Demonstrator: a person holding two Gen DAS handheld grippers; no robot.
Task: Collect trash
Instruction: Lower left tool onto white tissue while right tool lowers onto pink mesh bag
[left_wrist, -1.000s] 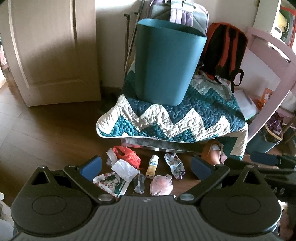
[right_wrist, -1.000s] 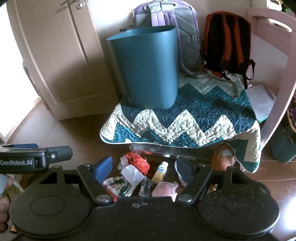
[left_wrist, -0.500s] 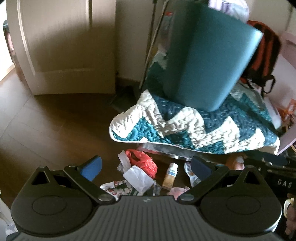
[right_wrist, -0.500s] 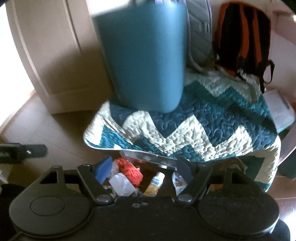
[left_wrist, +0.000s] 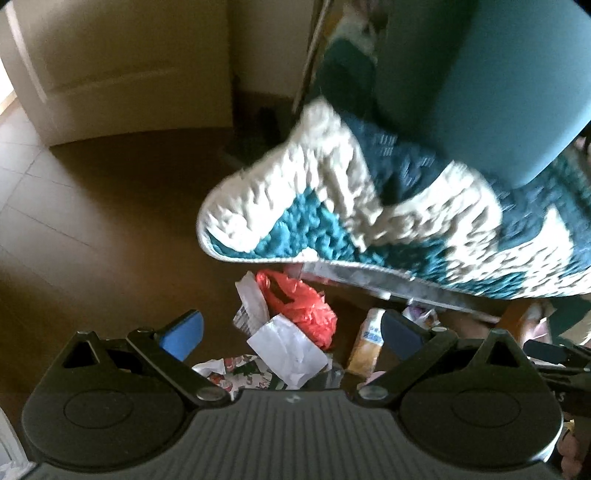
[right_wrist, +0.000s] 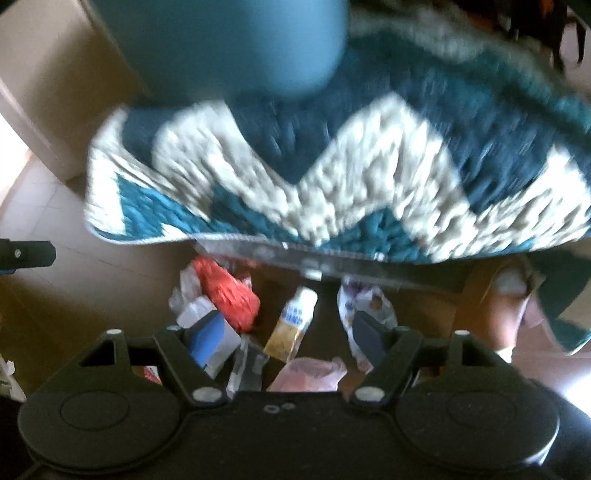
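Left wrist view: trash is seen on the floor between spread, empty left gripper (left_wrist: 291, 332) fingers, white paper (left_wrist: 286, 349) nearest, light and crushable, best pinched at a fold. Right gripper (right_wrist: 286, 341) is spread too, small bottle (right_wrist: 291, 325) framed. Bin (left_wrist: 480, 85) contents are hidden.

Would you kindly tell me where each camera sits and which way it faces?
Left wrist: on the left gripper, looking forward and down at floor trash beneath the quilt; own open jaws show, right gripper at right edge.
Right wrist: on the right gripper, aimed likewise; own open jaws show, left gripper at left edge.
Shared: red bag, small bottle, teal bin, quilt.
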